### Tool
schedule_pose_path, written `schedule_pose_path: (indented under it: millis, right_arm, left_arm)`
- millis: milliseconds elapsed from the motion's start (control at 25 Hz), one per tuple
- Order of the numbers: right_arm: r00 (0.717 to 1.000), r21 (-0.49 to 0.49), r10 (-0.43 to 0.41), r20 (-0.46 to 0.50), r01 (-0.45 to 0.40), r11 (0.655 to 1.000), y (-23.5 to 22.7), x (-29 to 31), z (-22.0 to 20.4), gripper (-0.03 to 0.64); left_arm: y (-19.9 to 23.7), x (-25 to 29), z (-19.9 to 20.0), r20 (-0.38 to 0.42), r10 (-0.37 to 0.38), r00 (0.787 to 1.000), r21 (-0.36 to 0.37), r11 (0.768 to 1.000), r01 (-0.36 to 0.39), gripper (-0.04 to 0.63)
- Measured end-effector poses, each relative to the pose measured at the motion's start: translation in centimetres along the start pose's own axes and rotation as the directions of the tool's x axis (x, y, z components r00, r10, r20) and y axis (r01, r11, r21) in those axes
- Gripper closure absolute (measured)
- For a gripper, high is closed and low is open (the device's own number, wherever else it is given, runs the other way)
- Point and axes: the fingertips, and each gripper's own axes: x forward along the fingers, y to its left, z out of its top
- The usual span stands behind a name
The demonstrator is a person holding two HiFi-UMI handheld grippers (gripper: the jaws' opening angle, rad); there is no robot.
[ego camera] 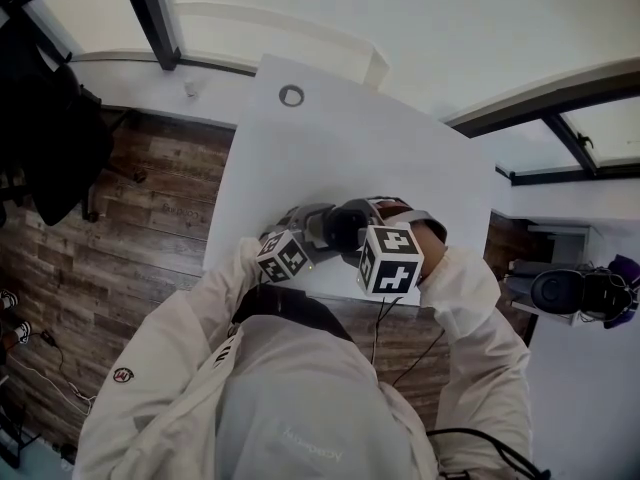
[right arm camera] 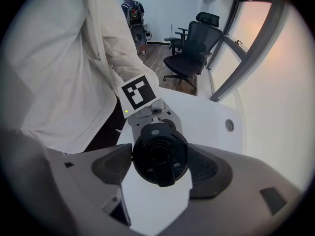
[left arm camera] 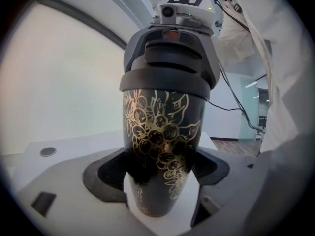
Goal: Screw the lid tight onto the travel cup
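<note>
At the near edge of the white desk point(ego camera: 340, 158), the left tongs point(left arm camera: 162, 181) clamp the lower body of the black, gold-patterned travel cup point(left arm camera: 160, 132), and the right tongs point(right arm camera: 160, 168) pinch its lid point(right arm camera: 160, 154) from above. The cup looks rigid and glossy, probably slippery, so a firm hold across the lid's rim seems wise.

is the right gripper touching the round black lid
Touching: the right gripper view shows both pads of the right gripper pressed against the round black lid.
</note>
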Motion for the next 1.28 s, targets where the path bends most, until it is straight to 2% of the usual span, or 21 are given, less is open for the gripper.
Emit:
schedule_pose_path:
  millis: [160, 280, 360, 440, 520, 560, 640, 720, 840, 1000, 1120, 1280]
  right_arm:
    - [1.0, 0.007, 0.01, -0.003, -0.01, 1.0, 0.1, 0.2, 0.1, 0.25]
    - [0.999, 0.015, 0.019, 0.03, -0.019, 1.0, -0.2, 0.2, -0.2, 0.25]
    - [0.995, 0.027, 0.002, 0.098, -0.005, 1.0, -0.4, -0.3, -0.2, 0.25]
    - [0.976, 0.078, -0.034, 0.217, 0.017, 0.997, -0.6, -1.3, 0.2, 0.25]
    - [0.931, 0.177, -0.083, 0.357, 0.019, 0.984, -0.8, -2.5, 0.4, 0.25]
    - [0.897, 0.234, -0.117, 0.426, 0.016, 0.972, -0.9, -3.0, 0.2, 0.249]
    - [0.807, 0.341, -0.205, 0.554, 0.004, 0.94, -0.9, -3.8, -0.7, 0.245]
    - [0.718, 0.415, -0.288, 0.634, -0.001, 0.91, -0.5, -3.6, -1.9, 0.244]
    - [0.642, 0.438, -0.344, 0.685, 0.014, 0.899, 0.6, -1.6, -3.3, 0.238]
    - [0.506, 0.433, -0.368, 0.78, -0.011, 0.902, -0.6, -0.4, -3.4, 0.238]
    - [0.466, 0.374, -0.308, 0.829, -0.054, 0.926, -0.8, 0.2, -3.3, 0.236]
    - [0.426, 0.293, -0.248, 0.87, -0.044, 0.955, -1.1, 0.2, -2.6, 0.233]
  left_arm:
    - [-0.1, -0.1, -0.2, -0.005, -0.001, 1.0, 0.001, 1.0, 0.001, 0.196]
    - [0.2, 0.2, -0.2, -0.011, 0.001, 1.0, -0.001, 1.0, -0.001, 0.196]
    - [0.3, 0.4, 0.0, -0.013, 0.001, 1.0, -0.002, 1.0, -0.001, 0.196]
    - [0.3, 0.2, -0.2, -0.017, -0.003, 1.0, -0.002, 1.0, 0.003, 0.196]
    - [0.4, -0.2, -0.5, -0.024, -0.008, 1.0, -0.003, 1.0, 0.008, 0.196]
    - [0.4, -0.3, -0.6, -0.025, -0.009, 1.0, -0.005, 1.0, 0.009, 0.196]
    - [0.4, -0.2, -0.8, -0.026, -0.01, 1.0, -0.013, 1.0, 0.009, 0.196]
    - [0.5, 0.0, -0.9, -0.028, -0.011, 1.0, -0.018, 1.0, 0.01, 0.196]
    - [0.4, 0.8, -1.0, -0.024, -0.018, 1.0, -0.014, 1.0, 0.017, 0.196]
    - [0.3, 1.4, -0.8, 0.042, -0.041, 0.998, -0.005, 0.999, 0.041, 0.196]
    - [0.2, 1.7, -0.3, 0.045, -0.086, 0.995, 0.032, 0.996, 0.084, 0.196]
    - [0.2, 1.8, -0.2, 0.042, -0.183, 0.982, 0.055, 0.982, 0.181, 0.197]
